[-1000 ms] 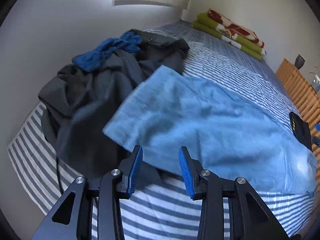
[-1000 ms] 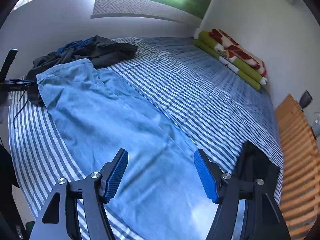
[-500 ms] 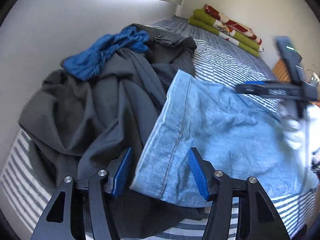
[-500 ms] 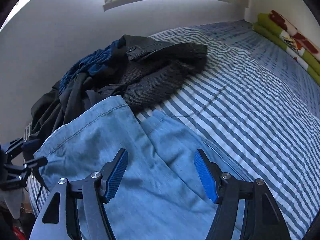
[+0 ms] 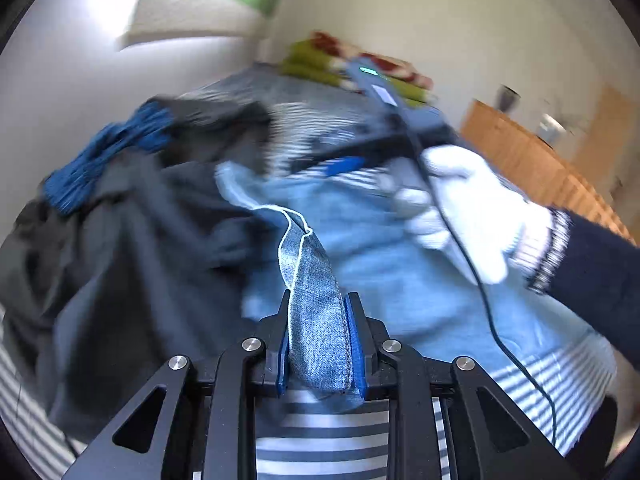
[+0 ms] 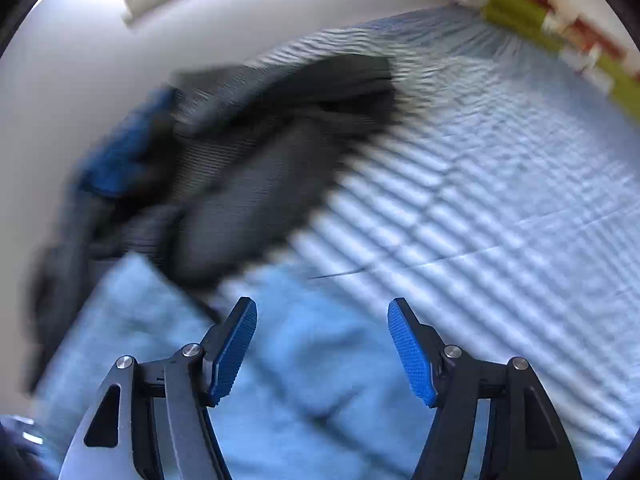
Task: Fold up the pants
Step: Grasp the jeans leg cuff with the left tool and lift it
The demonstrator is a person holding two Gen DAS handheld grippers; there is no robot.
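Closing now on a bunched fold of denim: left gripper (image 5: 318, 344), blue pads (image 5: 355, 344) squeezed in on both sides of a hem corner of the pants (image 5: 360, 264), fabric wedged thick between them and pulled up into a ridge running away from the jaws. Held, by the look of it, though with jaws not yet settled.

Wide apart and empty: right gripper (image 6: 322, 350), hovering low over the light blue cloth, nothing between the pads (image 6: 234, 350), no contact that can be made out through the blur. Seen from the left camera, carried by a white-gloved hand (image 5: 472, 208) at the right, pointing toward the far leg opening.

Soft, limp stuff, this denim: light enough to lift by one corner, likely to sag and drag if taken at one point only. Hems and seams thicker, so the best bite probably there, at the leg ends, one corner for each gripper. Not slippery, not fragile.

Spread across the near part of the striped bed sheet (image 6: 500, 200), leg end toward the left, partly resting on a heap of dark clothes (image 5: 120, 260) with something knitted and blue (image 5: 100, 160) on top. Far off by the wall, a folded green and red blanket (image 6: 560, 32).
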